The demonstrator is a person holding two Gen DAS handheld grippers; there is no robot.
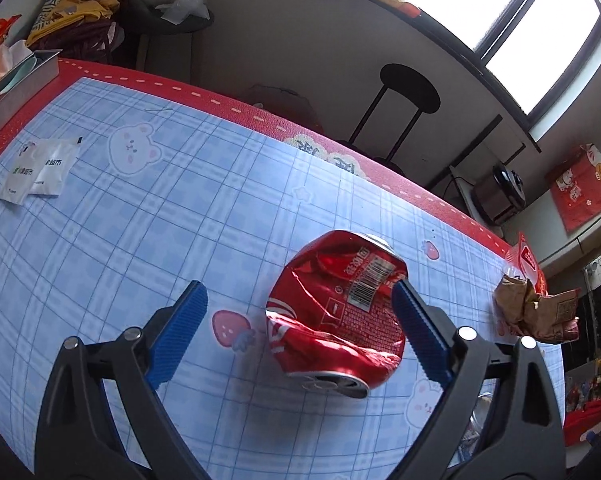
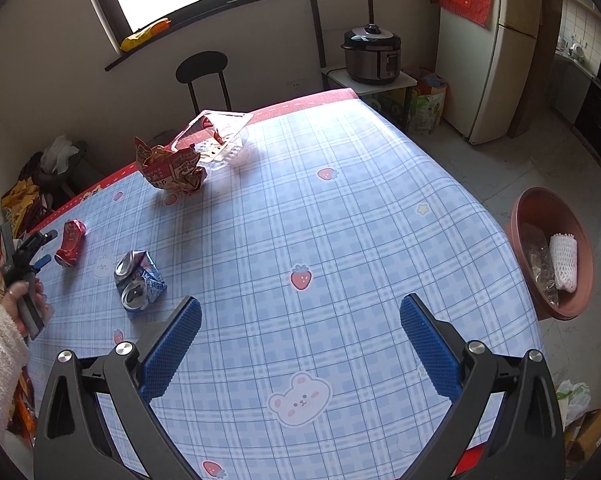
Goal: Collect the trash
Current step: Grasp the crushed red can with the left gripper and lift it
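1. On the table (image 2: 340, 208), between the spread fingers of the left gripper (image 1: 298, 300), a crushed red can (image 1: 336, 312) is lying on its side; one blue pad (image 1: 416, 328) is touching or nearly touching the can's right flank, while the other is standing well apart from it, so nothing is being clamped yet
2. Judging by that straddle, the person is lining the left gripper up to close across the can's dented middle, where the flattened metal should be giving the pads a broad bite
3. Over a bare patch of table, the right gripper (image 2: 300, 320) is hovering with fingers wide apart and holding nothing, probably waiting for its turn
4. Near it, to the left, a crushed silver can (image 2: 138, 280) is lying; a crumpled wrapper (image 2: 172, 168) and a clear tray (image 2: 216, 136) are sitting near the far edge, the tray looking almost empty
5. Beyond the table's right edge, a brown tub (image 2: 580, 240) is standing lower down, already holding a white foam net (image 2: 563, 262) and some clear plastic, so it is likely serving as the bin
6. Two white sachets (image 1: 40, 170) are lying far left in the left wrist view, well apart from the red can
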